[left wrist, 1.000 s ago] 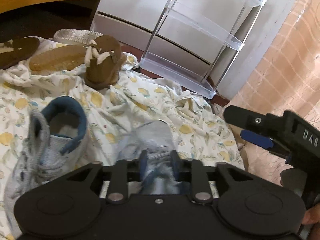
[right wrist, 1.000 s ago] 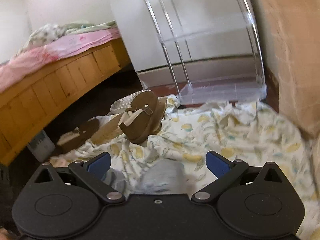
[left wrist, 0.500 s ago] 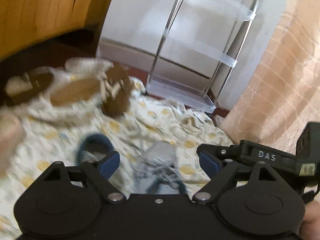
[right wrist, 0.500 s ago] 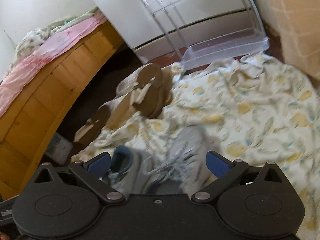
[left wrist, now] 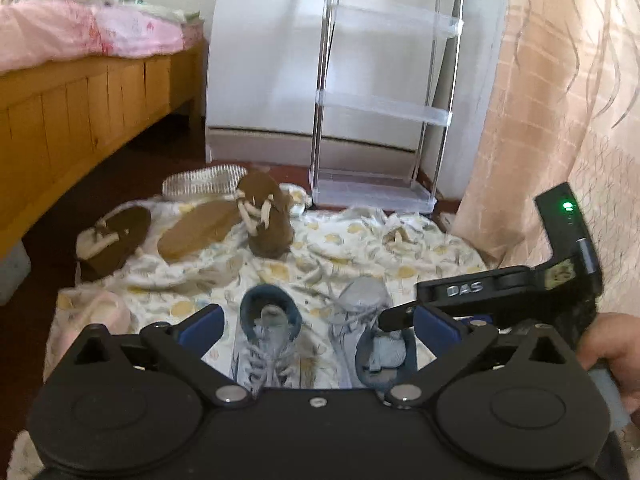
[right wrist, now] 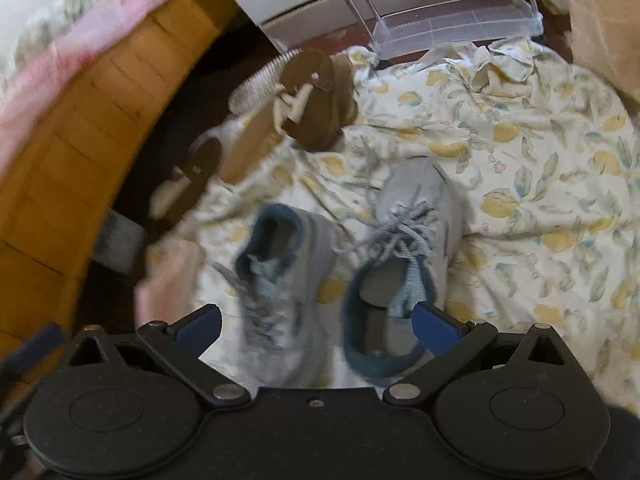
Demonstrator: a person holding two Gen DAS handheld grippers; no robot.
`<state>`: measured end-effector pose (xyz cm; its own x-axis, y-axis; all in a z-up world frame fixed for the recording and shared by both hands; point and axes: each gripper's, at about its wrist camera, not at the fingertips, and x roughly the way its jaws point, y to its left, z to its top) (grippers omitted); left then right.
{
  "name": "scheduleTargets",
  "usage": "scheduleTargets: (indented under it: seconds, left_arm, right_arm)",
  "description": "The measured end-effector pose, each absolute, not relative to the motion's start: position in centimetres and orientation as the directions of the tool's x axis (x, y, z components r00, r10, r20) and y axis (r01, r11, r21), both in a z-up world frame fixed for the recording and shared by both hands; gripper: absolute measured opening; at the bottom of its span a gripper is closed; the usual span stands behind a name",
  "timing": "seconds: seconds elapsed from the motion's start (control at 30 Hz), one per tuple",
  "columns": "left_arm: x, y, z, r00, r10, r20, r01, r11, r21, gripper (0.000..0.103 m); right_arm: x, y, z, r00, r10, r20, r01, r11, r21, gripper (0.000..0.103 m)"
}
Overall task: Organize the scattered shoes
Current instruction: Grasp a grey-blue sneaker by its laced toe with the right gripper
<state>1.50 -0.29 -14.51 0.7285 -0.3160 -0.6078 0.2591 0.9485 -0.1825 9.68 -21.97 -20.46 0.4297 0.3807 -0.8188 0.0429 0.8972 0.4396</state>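
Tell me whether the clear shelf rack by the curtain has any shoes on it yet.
Empty on the tiers in view. The clear shelf rack shows three bare shelves; its top is cut off. Both gray sneakers and the brown sandals lie on the floor sheet.

Two grey sneakers (left wrist: 316, 332) lie side by side on the lemon-print sheet (left wrist: 420, 256), framed by the wide-spread left gripper (left wrist: 318, 322). Brown sandals (left wrist: 264, 212) sit near the sheet's far edge, before a clear shelf rack (left wrist: 376, 196).

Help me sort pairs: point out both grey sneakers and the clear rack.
left sneaker (right wrist: 280, 280), right wrist view, on its grey side
right sneaker (right wrist: 420, 192), right wrist view, on its toe
clear rack (left wrist: 372, 192), left wrist view, on its bottom shelf
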Motion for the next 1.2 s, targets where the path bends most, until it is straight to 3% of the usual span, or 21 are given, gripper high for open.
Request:
scheduleTargets:
  seconds: [0.13, 0.7, 0.9, 1.2]
  left_arm:
    - [2.5, -0.7, -17.5, 0.711, -0.351, -0.609, 0.289, 0.936, -0.202, 0.103]
    - [5.9, -1.1, -22.4, 0.699, -0.346, -0.626, 0.322, 0.934, -0.157, 0.103]
    - [6.2, -1.0, -22.5, 0.688, -0.372, -0.623, 0.333, 0.925, -0.184, 0.103]
    - [6.1, -1.2, -22.6, 0.688, -0.355, -0.634, 0.324, 0.931, -0.169, 0.103]
  right_arm:
    - [10.9, -21.4, -23.4, 0.395, 0.273, -0.877, 0.066, 0.944, 0.324, 0.103]
    - [16.8, -19.6, -32.5, 0.219, 0.198, -0.955, 0.134, 0.964, 0.231, 0.103]
    - [17.2, -20.9, -33.0, 0.241, 0.221, -0.945, 0.211, 0.938, 0.273, 0.103]
    - [17.5, -19.2, -33.7, 0.224, 0.15, -0.963, 0.16, 0.969, 0.189, 0.103]
